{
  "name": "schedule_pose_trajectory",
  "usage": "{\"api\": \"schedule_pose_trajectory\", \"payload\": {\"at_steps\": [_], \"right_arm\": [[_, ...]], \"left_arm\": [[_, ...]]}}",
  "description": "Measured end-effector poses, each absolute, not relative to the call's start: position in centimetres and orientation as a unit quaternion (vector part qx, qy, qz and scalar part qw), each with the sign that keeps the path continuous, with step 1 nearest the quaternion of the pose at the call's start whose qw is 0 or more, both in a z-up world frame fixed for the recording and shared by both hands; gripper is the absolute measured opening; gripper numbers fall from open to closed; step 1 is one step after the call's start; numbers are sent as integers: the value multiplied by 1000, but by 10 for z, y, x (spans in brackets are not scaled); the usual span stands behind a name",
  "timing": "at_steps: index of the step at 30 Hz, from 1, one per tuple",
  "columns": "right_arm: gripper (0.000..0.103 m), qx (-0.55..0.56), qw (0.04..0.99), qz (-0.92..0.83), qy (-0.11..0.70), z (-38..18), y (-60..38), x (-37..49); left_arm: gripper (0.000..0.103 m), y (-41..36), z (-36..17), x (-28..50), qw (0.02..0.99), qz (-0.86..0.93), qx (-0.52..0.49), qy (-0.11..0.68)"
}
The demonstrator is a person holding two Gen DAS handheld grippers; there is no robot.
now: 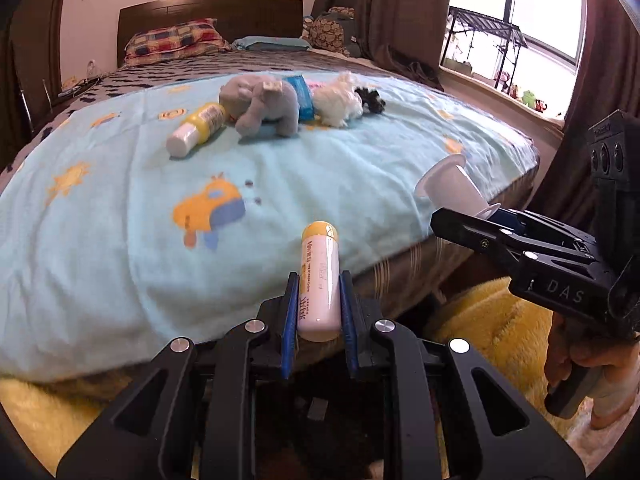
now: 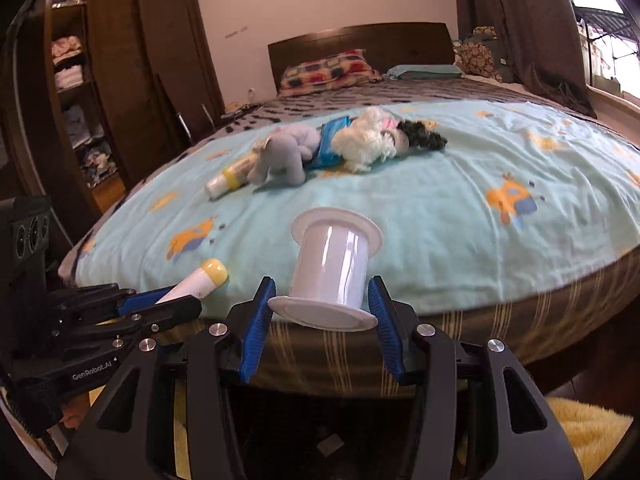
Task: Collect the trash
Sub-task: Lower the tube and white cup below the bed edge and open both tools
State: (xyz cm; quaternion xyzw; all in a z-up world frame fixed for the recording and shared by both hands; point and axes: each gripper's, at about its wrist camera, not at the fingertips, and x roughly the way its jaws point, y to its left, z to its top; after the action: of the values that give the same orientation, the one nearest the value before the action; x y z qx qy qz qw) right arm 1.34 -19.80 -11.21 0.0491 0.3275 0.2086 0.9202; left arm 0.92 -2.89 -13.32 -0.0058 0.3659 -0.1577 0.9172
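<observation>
Left gripper [image 1: 319, 304] jaws clamped on a smooth, yellow-capped white tube [image 1: 319, 276]; right gripper [image 2: 322, 312] jaws pinch a glossy flanged white plastic spool [image 2: 334, 270], both above the bed's [image 2: 420, 216] soft blanket

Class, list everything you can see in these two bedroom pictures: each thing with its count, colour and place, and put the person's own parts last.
Tube: one, white with yellow cap, held by the left gripper.
Spool: one, white, held by the right gripper.
Bottle: one, yellow and white, lying on the blanket.
Elephant toy: one, grey, beside the bottle.
Doll: one, white and black, beside the elephant.
Blanket: one, light blue, over the bed.
Pillow: one, checked, by the headboard.
Left gripper: shut.
Right gripper: shut.
</observation>
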Motion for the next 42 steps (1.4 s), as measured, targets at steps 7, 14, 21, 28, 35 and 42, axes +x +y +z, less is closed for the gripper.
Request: {"api": "schedule_pose_trajectory", "payload": {"at_steps": [7, 14, 21, 28, 35, 42], "right_arm": [[49, 49, 899, 214, 378, -145, -194, -3], [49, 55, 873, 205, 440, -192, -194, -7], [49, 55, 840, 202, 501, -233, -189, -5], [49, 51, 830, 203, 516, -242, -186, -9], [50, 45, 831, 202, 516, -239, -176, -12], [58, 51, 835, 190, 514, -232, -184, -5]], "left_arm": [[18, -30, -172, -13, 893, -169, -22, 417], [18, -27, -231, -19, 853, -166, -49, 492], [18, -23, -253, -12, 833, -158, -56, 528], [18, -31, -263, -13, 823, -162, -46, 542], [18, -45, -267, -6, 819, -161, -42, 549], [32, -43, -266, -7, 824, -156, -44, 543]]}}
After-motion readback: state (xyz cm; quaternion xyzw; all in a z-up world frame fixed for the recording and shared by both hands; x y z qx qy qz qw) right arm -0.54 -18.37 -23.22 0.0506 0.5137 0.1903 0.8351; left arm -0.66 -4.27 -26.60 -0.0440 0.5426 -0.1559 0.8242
